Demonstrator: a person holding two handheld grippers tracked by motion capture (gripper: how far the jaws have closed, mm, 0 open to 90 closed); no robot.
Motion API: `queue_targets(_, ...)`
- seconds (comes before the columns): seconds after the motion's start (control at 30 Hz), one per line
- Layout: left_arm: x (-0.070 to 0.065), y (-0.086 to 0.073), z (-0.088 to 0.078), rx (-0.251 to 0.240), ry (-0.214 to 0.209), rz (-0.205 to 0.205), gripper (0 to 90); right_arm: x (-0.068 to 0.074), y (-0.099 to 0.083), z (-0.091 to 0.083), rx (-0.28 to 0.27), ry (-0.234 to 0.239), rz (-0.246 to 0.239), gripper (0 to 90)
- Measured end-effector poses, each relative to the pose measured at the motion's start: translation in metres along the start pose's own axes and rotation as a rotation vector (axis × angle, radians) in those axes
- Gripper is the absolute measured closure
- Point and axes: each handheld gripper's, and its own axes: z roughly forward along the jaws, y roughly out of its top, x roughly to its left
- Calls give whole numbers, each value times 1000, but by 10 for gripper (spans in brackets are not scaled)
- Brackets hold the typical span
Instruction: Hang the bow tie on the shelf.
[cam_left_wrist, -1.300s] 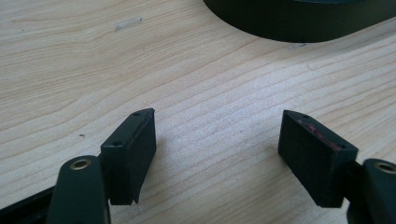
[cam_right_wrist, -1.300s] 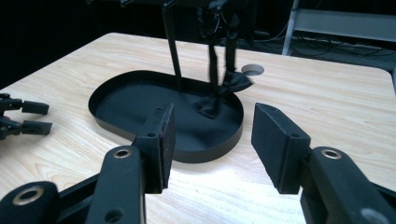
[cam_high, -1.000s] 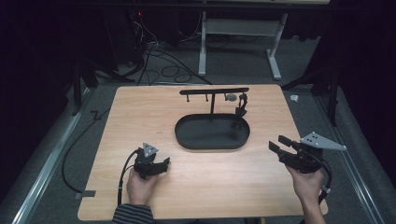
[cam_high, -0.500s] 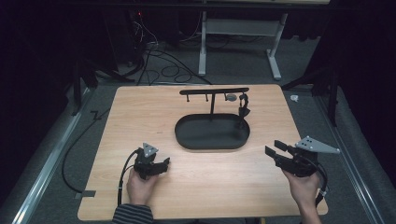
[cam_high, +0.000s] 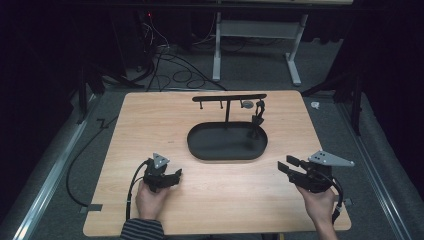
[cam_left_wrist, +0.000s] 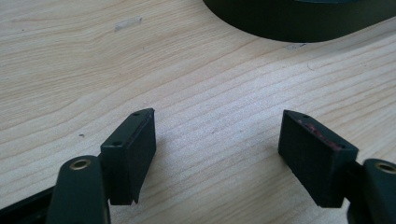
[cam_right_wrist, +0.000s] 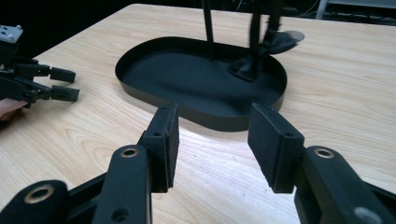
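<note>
While the left gripper (cam_high: 176, 175) is resting wide open and empty on the light wooden table (cam_high: 150, 120), the right gripper (cam_high: 289, 167) is narrowing its empty jaws, facing the black oval metal tray (cam_high: 227, 150) between them.

tray (cam_left_wrist: 299, 21): in the left gripper view cut off by the top edge, near wall alone in frame
stand (cam_right_wrist: 208, 28): rising from the tray, top cut off in the right gripper view
dark item (cam_high: 257, 119): hanging over the tray's right end, too small to identify
disc (cam_right_wrist: 290, 35): beside that item, blurred
</note>
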Motion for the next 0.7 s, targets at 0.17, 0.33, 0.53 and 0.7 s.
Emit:
queue_targets(0.17, 0, 0, 0, 0, 0, 0, 281, 5, -2, 6, 11, 14, -1, 550)
queue_targets(0.33, 0, 0, 0, 0, 0, 0, 281, 8, -3, 11, 17, 24, -5, 550)
queue_targets(0.53, 0, 0, 0, 0, 0, 0, 281, 8, -5, 20, 30, 45, -2, 552)
queue_targets(0.7, 0, 0, 0, 0, 0, 0, 281, 9, -6, 25, 32, 55, 6, 553)
